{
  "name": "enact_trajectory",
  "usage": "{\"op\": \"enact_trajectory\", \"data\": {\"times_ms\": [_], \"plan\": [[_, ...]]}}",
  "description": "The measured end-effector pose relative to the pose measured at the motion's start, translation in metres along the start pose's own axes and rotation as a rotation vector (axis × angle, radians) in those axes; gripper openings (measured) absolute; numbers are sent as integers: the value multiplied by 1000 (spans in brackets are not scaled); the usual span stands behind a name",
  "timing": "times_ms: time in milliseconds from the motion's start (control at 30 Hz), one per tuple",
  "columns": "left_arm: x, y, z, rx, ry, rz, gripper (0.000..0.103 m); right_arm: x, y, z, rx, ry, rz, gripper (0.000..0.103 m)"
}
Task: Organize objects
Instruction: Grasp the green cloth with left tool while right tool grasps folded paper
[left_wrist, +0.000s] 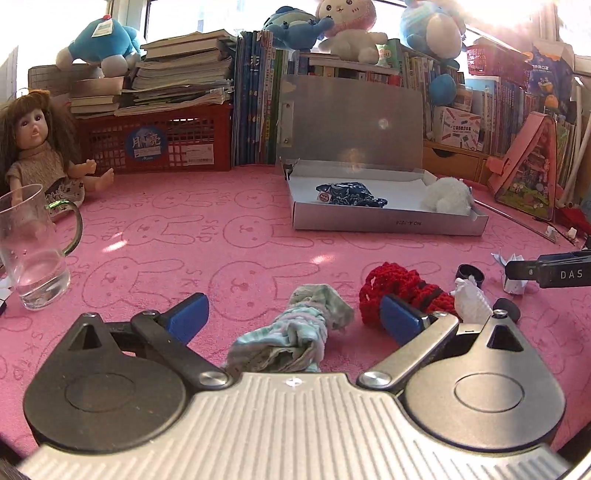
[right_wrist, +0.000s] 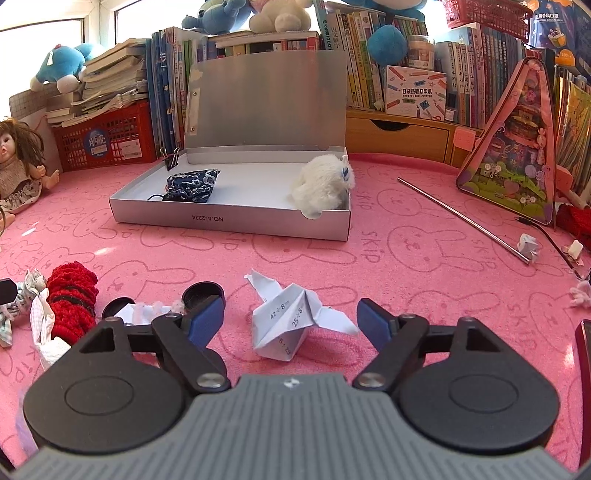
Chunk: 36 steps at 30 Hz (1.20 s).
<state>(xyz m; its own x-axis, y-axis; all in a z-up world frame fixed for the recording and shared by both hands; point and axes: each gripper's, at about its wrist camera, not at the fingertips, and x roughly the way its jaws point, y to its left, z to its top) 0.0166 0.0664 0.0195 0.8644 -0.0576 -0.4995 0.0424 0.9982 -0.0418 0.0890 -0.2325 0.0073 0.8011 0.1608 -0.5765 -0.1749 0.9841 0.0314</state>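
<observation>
Counter: pink rabbit-print cloth, books and plush toys behind.
Left tool: low, level, spread wide around a crumpled pale-green cloth, fingers apart from it.
Right tool: low, spread wide either side of a folded paper bird.
Nearby: red knit piece, black caps.
Box: open, holding a blue pouch and white plush.

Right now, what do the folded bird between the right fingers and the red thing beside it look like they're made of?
The folded bird looks like thin matte printed paper: sharp creases, arithmetic problems printed on it. The red thing looks like crocheted or knitted yarn: chunky looped texture with dark stripes, though the fibre type can't be told.
</observation>
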Motion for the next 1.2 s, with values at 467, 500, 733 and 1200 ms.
{"op": "enact_trajectory", "data": {"times_ms": [467, 500, 733, 1200], "plan": [[22, 4, -20, -36, 78, 28, 101, 8, 0, -4, 42, 21, -25, 71], [22, 3, -20, -30, 79, 30, 101, 7, -1, -5, 45, 20, -26, 71], [30, -7, -22, 17, 83, 68, 103, 7, -4, -8, 65, 21, -30, 72], [25, 3, -9, -59, 95, 85, 67, 8, -7, -7, 75, 2, -58, 72]]}}
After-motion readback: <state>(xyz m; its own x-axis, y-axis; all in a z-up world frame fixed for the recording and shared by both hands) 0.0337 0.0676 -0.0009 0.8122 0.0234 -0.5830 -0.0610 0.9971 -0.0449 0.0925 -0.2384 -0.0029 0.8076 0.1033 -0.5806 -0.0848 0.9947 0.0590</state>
